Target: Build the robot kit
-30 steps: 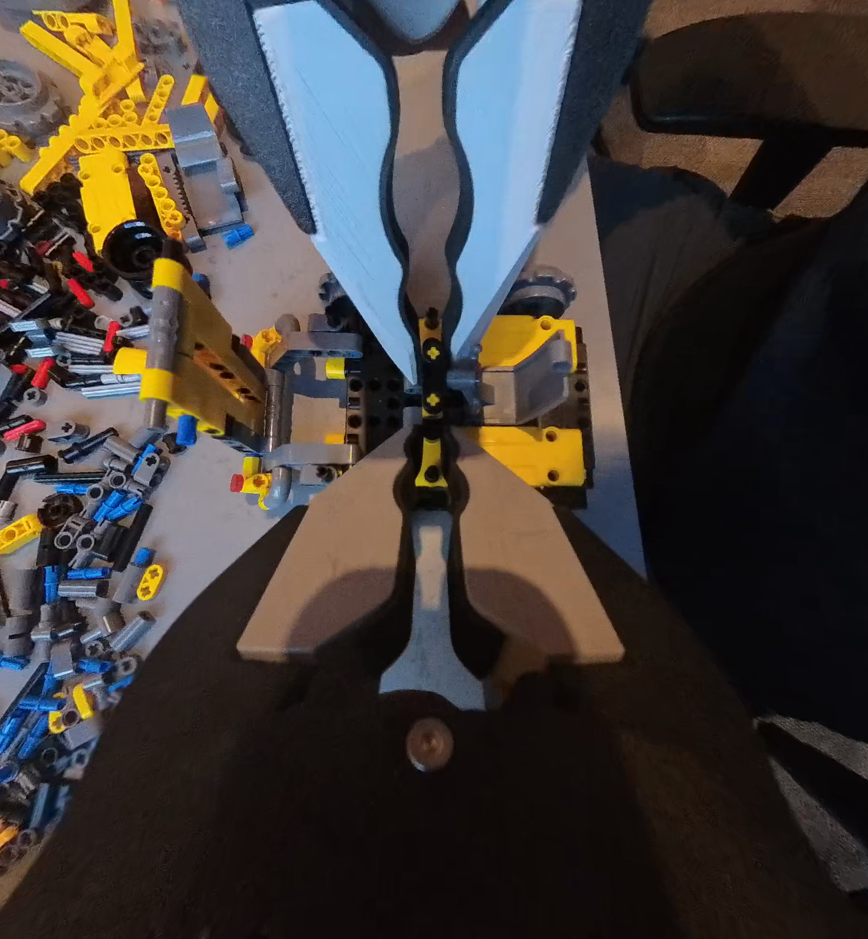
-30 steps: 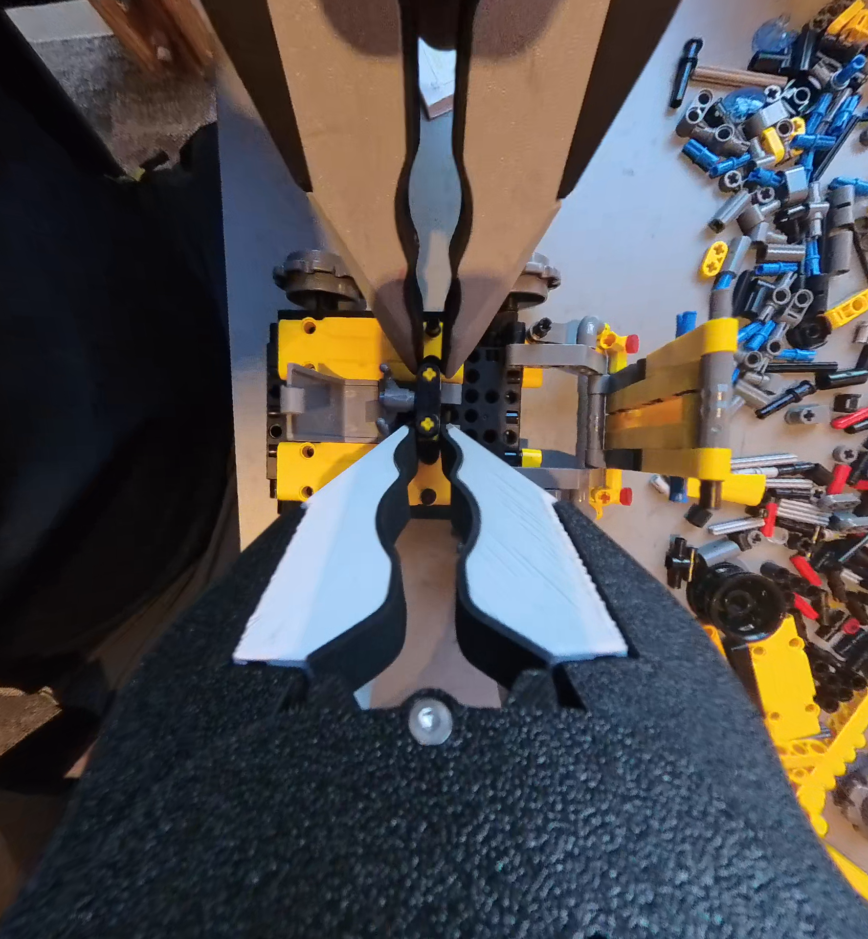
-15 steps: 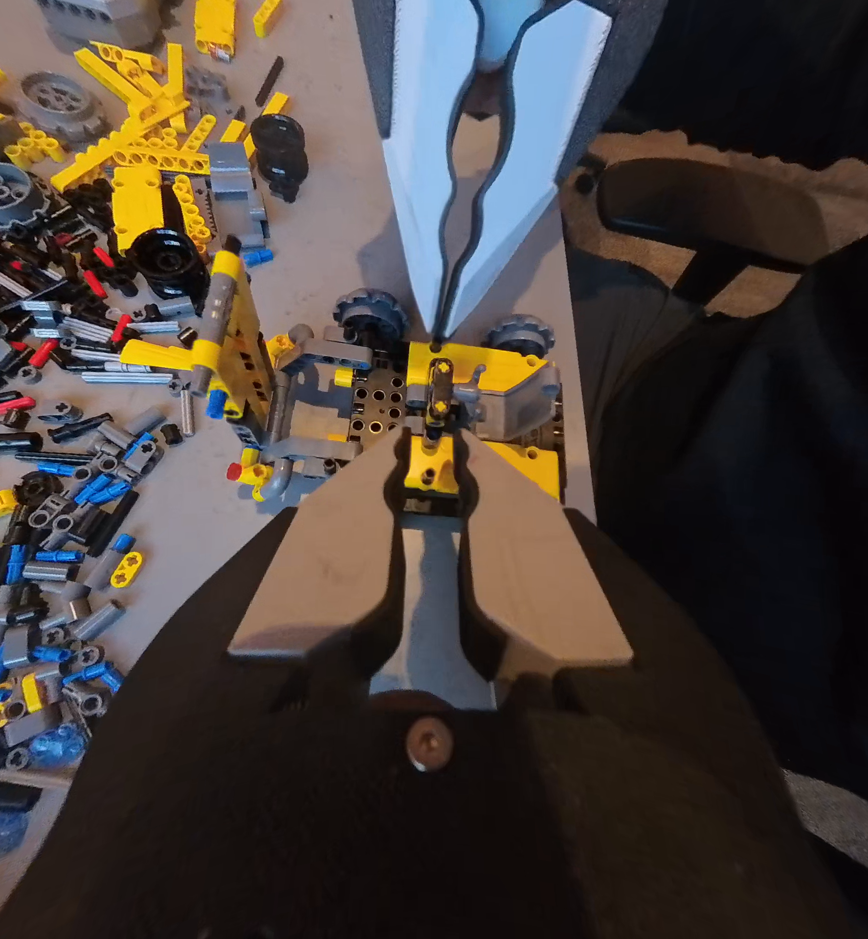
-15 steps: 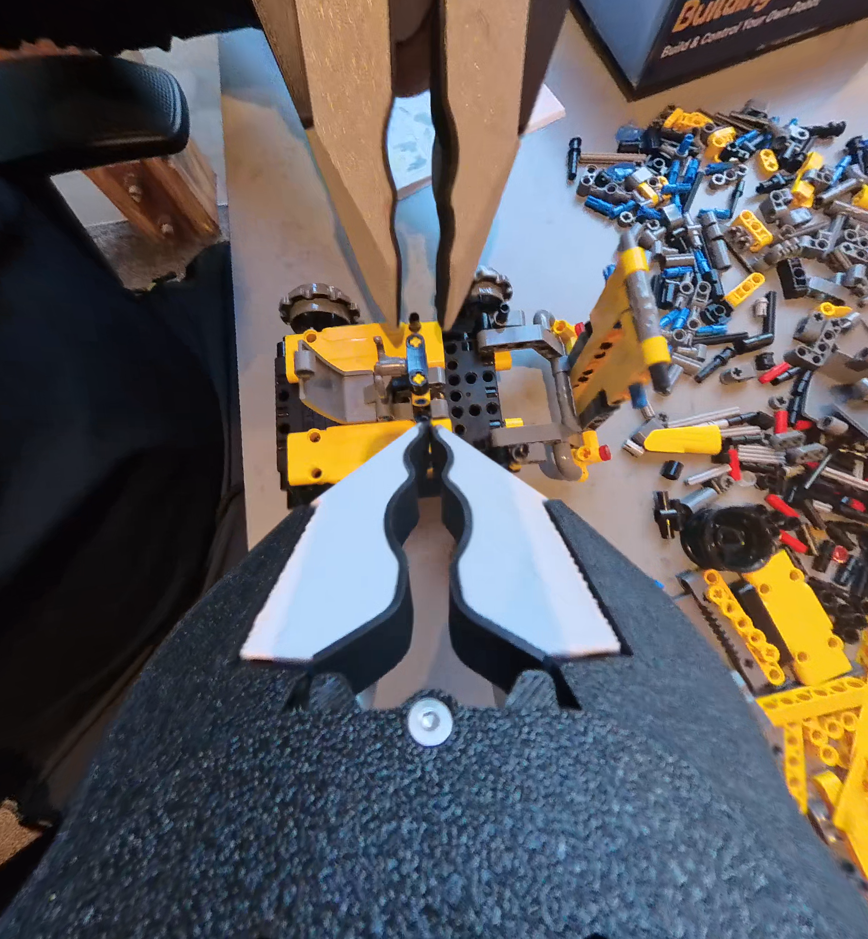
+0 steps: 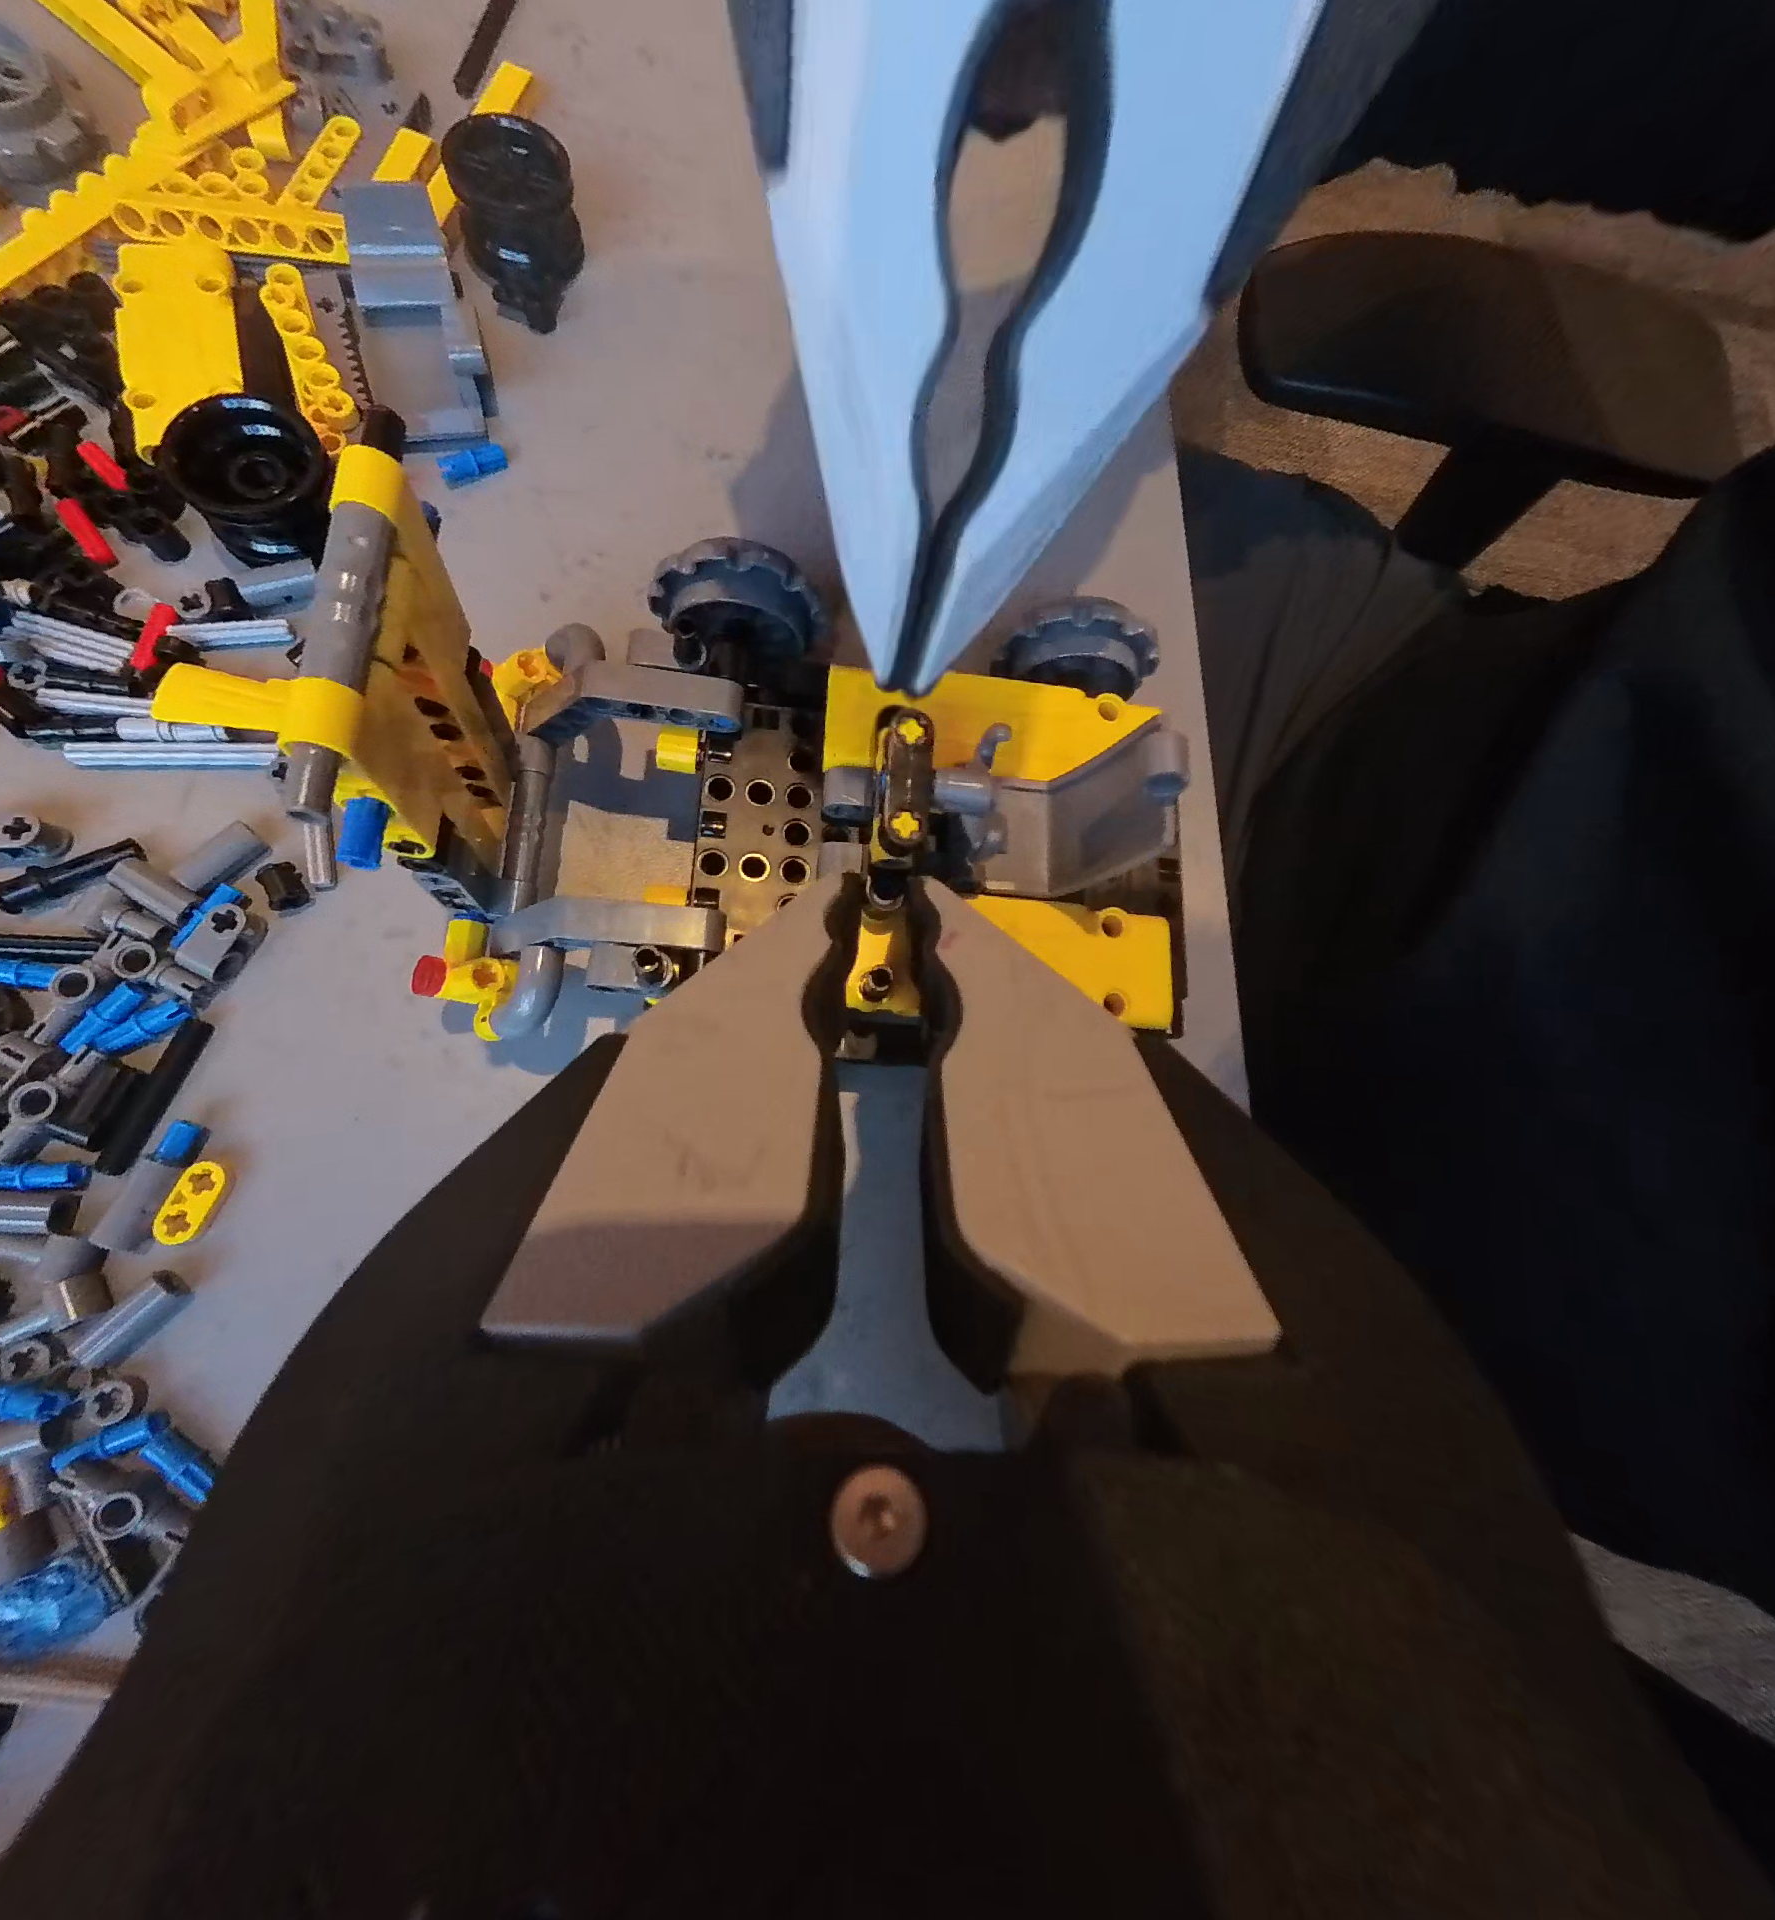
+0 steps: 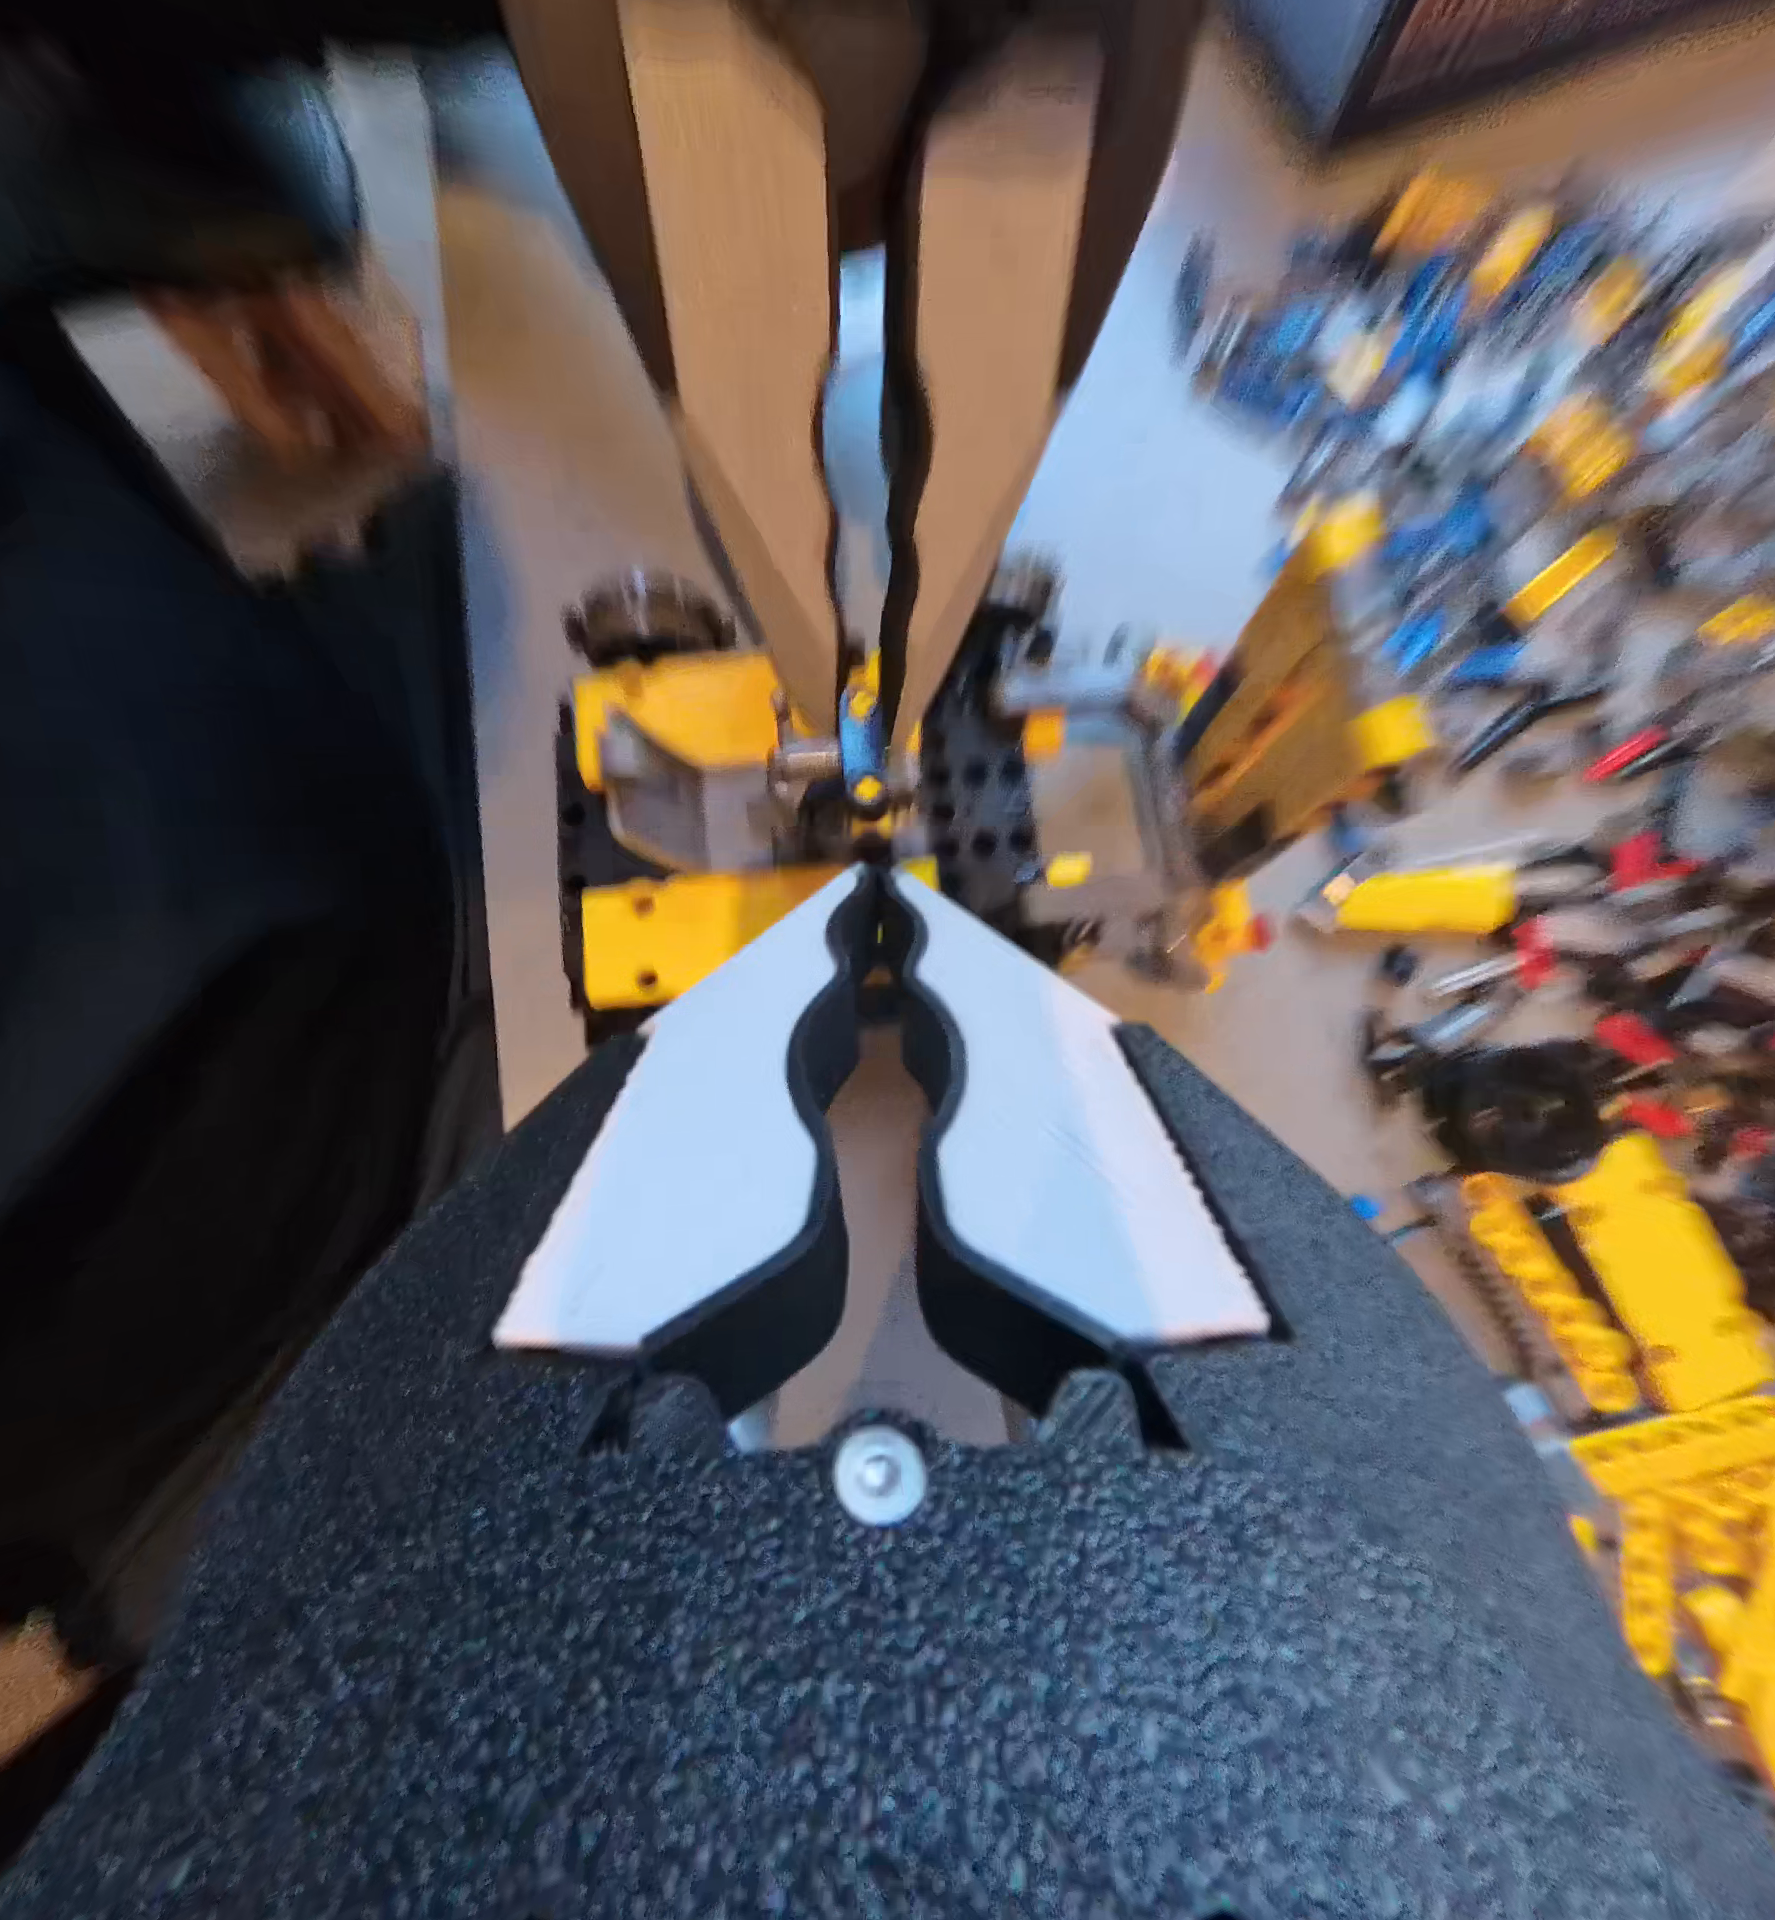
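Note:
A yellow, black and grey brick vehicle (image 5: 1070, 727) stands at the table's edge; it also shows in the right wrist view (image 6: 696, 707). A small black lever with yellow cross pins (image 5: 904, 784) stands on its top, blurred in the right wrist view (image 6: 859, 743). My left gripper (image 5: 885, 888), with tan fingers, is narrowly open, and its tips flank a black part just below the lever. My right gripper (image 6: 872, 875), with white fingers, is shut and empty. Its tips hover at the lever's far end in the left wrist view (image 5: 904, 686).
A pile of loose blue, grey, black and yellow parts (image 5: 83, 935) covers the grey table (image 5: 654, 416) beside the vehicle's raised yellow blade (image 5: 395, 707). A black wheel (image 5: 239, 473) lies there. A chair armrest (image 5: 1465, 322) and a person's dark clothing (image 5: 1589, 1039) are past the table edge. The tips of both grippers are at nearly the same place. The black wheel (image 5: 239, 473) is about 15 centimetres from both grippers' fingertips. My right wrist view (image 6: 1523, 1098) looks at it from another angle.
A second ago both grippers pinched the lever's ends. They let go and drew back. The left jaws opened, then narrowed a little. The right gripper stays shut and is moving fast, blurring its view.

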A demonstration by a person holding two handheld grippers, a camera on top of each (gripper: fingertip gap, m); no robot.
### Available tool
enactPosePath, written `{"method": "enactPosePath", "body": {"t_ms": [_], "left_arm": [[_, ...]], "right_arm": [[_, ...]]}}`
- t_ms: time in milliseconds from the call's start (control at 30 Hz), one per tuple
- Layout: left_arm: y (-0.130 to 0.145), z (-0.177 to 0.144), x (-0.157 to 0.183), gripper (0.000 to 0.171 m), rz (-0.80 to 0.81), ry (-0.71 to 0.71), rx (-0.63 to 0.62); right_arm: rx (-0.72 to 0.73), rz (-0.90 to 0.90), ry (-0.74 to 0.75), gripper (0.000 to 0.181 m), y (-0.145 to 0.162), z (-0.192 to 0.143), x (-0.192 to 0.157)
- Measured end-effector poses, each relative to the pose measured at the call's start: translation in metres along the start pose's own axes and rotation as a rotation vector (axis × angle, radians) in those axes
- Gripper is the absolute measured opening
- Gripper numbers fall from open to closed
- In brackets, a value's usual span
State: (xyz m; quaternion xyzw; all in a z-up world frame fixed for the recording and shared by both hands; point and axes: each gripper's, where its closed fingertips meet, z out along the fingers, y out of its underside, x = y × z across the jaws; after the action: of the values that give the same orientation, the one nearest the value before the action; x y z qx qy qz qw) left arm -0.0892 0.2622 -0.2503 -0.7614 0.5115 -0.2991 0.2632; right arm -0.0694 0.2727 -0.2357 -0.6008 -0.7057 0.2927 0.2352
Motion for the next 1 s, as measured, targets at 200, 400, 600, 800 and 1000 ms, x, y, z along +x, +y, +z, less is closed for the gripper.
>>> {"method": "enactPosePath", "body": {"t_ms": [200,400,600,800,1000], "left_arm": [[-0.001,0.002,0.001,0.004,0.020,0.000,-0.004],[0.000,0.002,0.001,0.004,0.027,-0.001,-0.012],[-0.001,-0.001,0.002,0.004,-0.002,0.022,0.015],[-0.004,-0.005,0.003,0.006,-0.010,0.043,0.005],[0.000,0.001,0.001,0.005,0.031,0.013,-0.034]], "right_arm": [[0.002,0.015,0.035,0.000,-0.006,-0.009,0.007],[-0.046,0.029,0.011,0.000,0.007,0.006,0.001],[0.137,0.064,0.033,0.000,-0.019,-0.017,0.008],[0.005,0.009,-0.004,0.010,0.001,0.002,0.000],[-0.031,-0.030,-0.044,0.002,0.003,0.009,-0.004]]}}
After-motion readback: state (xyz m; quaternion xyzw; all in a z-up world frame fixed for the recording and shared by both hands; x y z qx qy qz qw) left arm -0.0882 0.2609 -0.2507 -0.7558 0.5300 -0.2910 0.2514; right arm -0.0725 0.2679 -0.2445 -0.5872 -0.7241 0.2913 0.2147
